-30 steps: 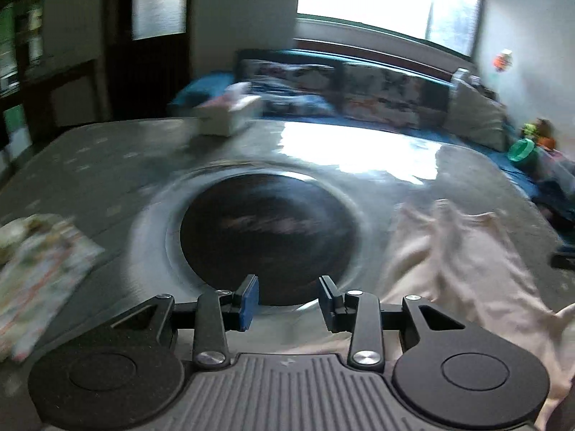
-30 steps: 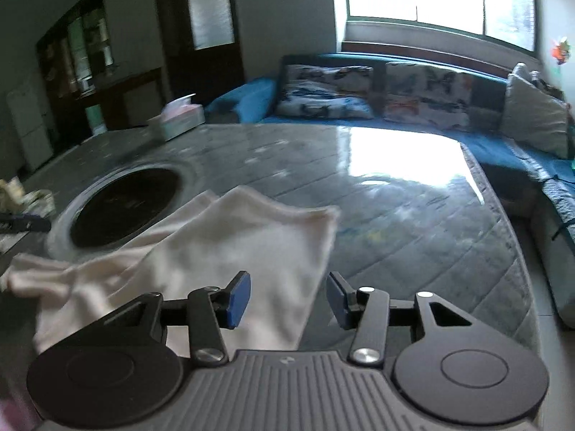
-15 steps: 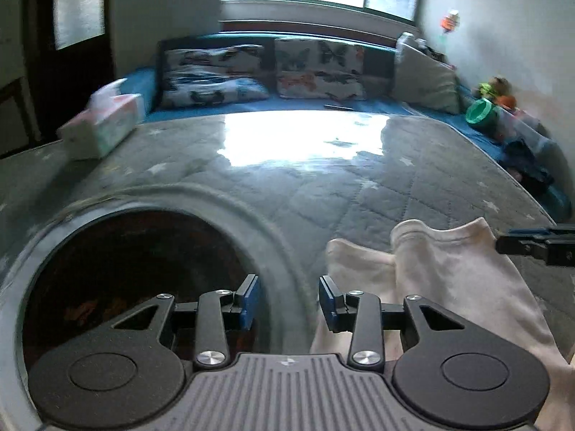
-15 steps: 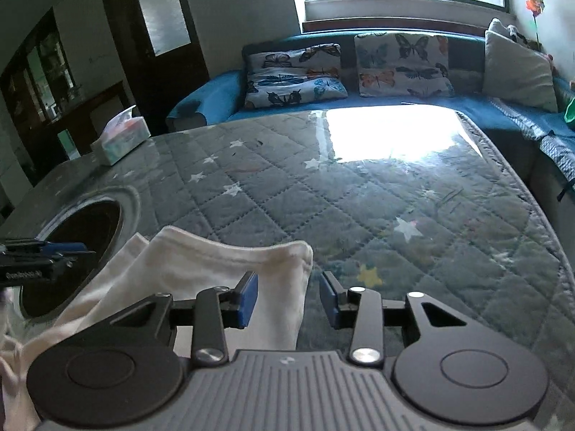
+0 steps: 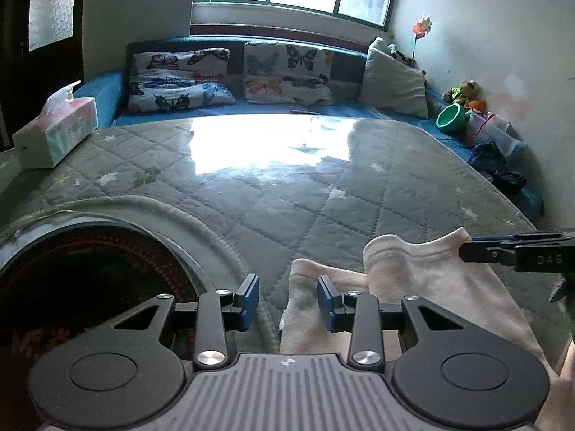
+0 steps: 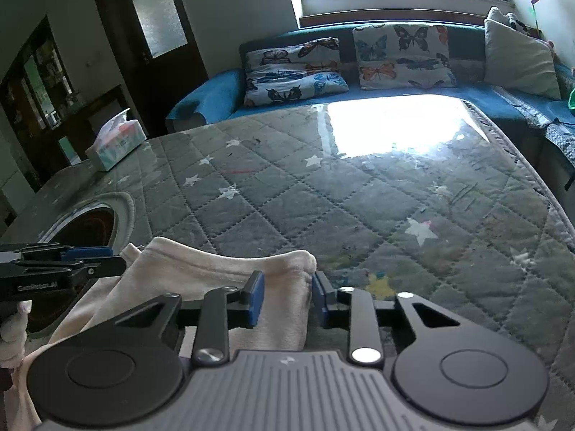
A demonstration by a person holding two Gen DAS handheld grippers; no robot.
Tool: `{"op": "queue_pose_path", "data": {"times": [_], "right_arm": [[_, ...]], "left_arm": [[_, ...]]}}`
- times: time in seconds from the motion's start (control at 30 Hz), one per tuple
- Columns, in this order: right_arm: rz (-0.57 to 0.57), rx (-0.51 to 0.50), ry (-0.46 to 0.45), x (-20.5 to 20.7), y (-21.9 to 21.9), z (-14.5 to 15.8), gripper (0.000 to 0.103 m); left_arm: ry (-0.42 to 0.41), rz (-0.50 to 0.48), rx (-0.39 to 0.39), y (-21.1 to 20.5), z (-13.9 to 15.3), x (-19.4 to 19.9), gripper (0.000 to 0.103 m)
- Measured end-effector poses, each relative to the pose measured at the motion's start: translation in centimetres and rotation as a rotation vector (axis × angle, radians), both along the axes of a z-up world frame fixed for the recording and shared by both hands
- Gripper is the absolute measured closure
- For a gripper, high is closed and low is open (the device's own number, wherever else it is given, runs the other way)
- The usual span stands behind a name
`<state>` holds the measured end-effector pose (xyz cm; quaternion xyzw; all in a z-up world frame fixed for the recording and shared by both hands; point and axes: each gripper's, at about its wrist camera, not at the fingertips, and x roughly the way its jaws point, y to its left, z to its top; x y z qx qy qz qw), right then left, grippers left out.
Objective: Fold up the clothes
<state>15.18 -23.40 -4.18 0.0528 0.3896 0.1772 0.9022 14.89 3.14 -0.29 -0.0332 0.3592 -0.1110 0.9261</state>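
Right gripper (image 6: pixel 286 300) fingers closing around the cream garment's (image 6: pixel 215 273) far corner. Left gripper (image 5: pixel 287 301) fingers released, straddling its left edge on the quilted desk (image 5: pixel 323 194).

Home living room: sofa (image 5: pixel 230 107), butterfly cushions (image 6: pixel 402 55)

left claw (image 5: pixel 287 301): jaws apart, tilted down | right claw (image 6: pixel 287 298): jaws closing (cloth edge between)

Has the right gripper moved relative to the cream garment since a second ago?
Yes. The right gripper has come forward to the cream garment's far right corner, which now sits between its closing jaws; the tissue box looks nearer too.
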Motion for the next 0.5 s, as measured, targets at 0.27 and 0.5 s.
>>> {"op": "queue_pose_path", "data": {"times": [0.27,0.5], "right_arm": [[-0.009,-0.015,-0.006,0.1,0.3,-0.2,0.096],[-0.038,-0.061,-0.075,-0.6,-0.1,0.7,0.099]], "left_arm": [[-0.009,-0.048,0.023,-1.3,-0.4,0.6,0.092],[-0.083,0.077,0.062,1.0,0.8,0.4,0.099]]}}
